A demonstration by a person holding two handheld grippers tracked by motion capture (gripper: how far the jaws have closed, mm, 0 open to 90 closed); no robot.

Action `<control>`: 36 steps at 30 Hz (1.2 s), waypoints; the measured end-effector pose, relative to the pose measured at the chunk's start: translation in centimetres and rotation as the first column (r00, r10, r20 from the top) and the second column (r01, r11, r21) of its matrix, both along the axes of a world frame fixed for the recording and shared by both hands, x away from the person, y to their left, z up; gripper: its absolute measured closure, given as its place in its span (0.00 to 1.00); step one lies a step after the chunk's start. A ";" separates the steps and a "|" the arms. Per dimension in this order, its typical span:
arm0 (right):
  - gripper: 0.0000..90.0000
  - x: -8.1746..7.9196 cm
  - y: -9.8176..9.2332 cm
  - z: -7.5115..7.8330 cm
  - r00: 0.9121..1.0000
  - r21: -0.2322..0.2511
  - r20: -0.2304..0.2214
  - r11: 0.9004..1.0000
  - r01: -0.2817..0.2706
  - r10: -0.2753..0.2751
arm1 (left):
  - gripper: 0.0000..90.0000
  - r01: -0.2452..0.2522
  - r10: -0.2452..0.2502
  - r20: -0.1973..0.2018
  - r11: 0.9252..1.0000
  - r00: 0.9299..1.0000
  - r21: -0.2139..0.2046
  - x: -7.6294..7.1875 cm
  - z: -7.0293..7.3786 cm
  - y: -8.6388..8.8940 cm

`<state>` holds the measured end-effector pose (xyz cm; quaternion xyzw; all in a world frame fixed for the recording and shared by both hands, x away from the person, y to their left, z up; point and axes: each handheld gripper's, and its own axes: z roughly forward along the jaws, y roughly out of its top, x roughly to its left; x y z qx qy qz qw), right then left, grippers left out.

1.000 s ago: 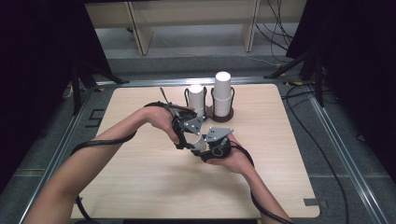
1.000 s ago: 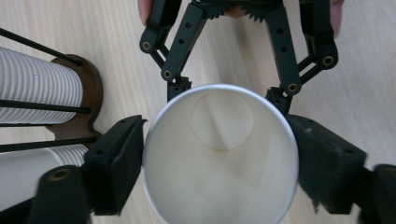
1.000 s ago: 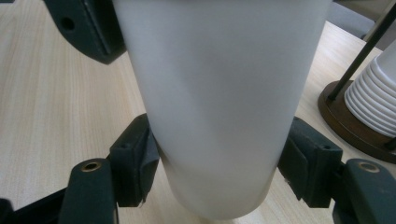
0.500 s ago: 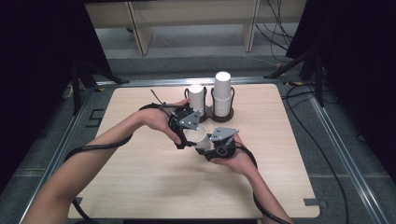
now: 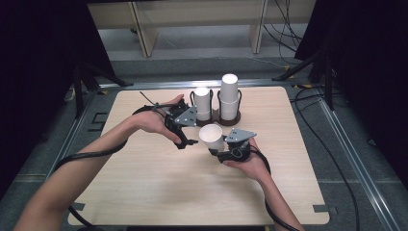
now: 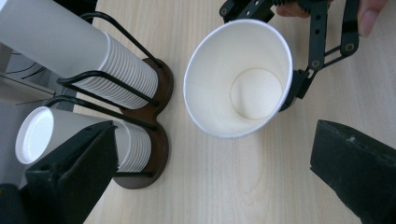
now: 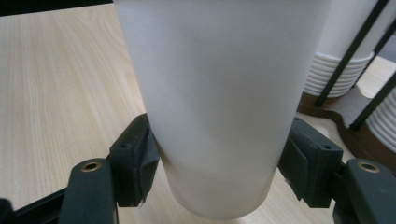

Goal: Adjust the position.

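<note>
Your right tongs [image 5: 217, 150] clamp a single paper cup [image 5: 211, 137] low on its wall, above mid-worktop [image 5: 144, 192], mouth tilted toward your left tongs [image 5: 188, 142], spread wide and empty just beside it.

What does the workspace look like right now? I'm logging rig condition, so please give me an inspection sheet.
Surface: wooden table, bare and tidy.
Job's things: single paper cup, empty; two cup stacks upside down in a wire rack.
Clutter: nothing seen.
Grippers: right gripper clamps the cup near its base; left gripper open, facing the cup's mouth.
Cables: gripper cable trails along the left forearm.
Surroundings: floor cables, wooden shelving behind.
</note>
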<state>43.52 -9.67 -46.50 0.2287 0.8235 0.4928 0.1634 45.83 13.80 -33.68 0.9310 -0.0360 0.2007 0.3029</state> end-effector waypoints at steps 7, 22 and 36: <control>0.38 0.0 -0.8 0.2 0.999 0.038 0.010 0.998 0.050 -0.050 | 0.00 -0.063 0.063 0.001 0.992 0.998 -0.110 -0.5 -0.3 1.3; 0.38 -0.1 -2.4 0.0 0.990 0.105 0.017 0.985 0.138 -0.141 | 0.00 -0.189 0.192 -0.008 0.957 0.981 -0.219 -1.1 -2.3 3.8; 0.38 -0.8 -5.4 0.0 0.963 0.166 0.031 0.951 0.261 -0.269 | 0.00 -0.295 0.295 -0.048 0.905 0.954 -0.306 -1.9 -5.7 5.0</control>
